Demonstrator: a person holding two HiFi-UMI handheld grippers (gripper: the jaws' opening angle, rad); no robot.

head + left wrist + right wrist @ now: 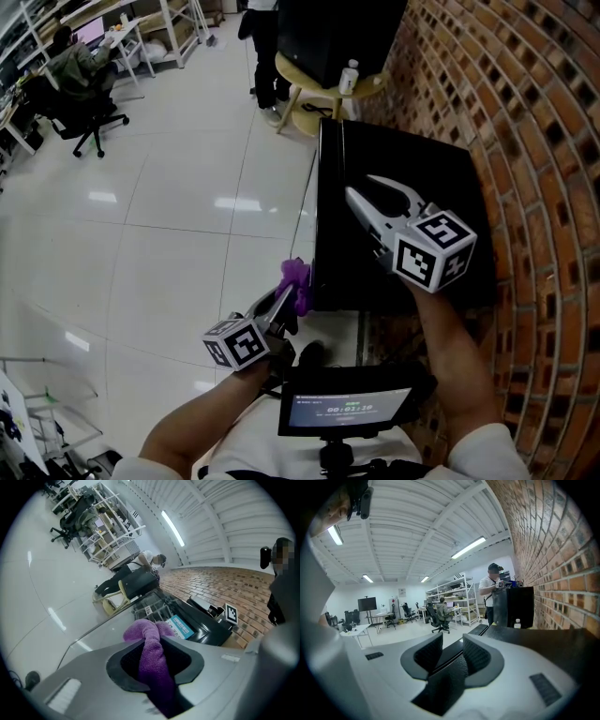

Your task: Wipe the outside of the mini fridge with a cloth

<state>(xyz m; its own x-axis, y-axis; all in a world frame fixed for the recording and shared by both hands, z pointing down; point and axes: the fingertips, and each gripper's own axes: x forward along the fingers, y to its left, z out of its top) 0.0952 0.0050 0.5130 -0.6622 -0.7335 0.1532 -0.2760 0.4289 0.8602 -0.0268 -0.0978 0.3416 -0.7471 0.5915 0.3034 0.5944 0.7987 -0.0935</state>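
The left gripper (286, 302) is clamped tight on a bunched purple fleece cloth (296, 277) at the near front edge of the black mini fridge (412, 159). It is probably touching, so the wipe seems under way. Next, press the cloth flat and drag it along the panel. The right gripper (361, 186) hangs part-open and empty over the fridge top. Beyond are a glossy white tiled floor (169, 206) and a red brick wall (525, 141).

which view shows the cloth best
The left gripper view: the cloth sits large and central, clamped in the left gripper. The head view shows a small purple tuft by the fridge; the right gripper view shows none of it.
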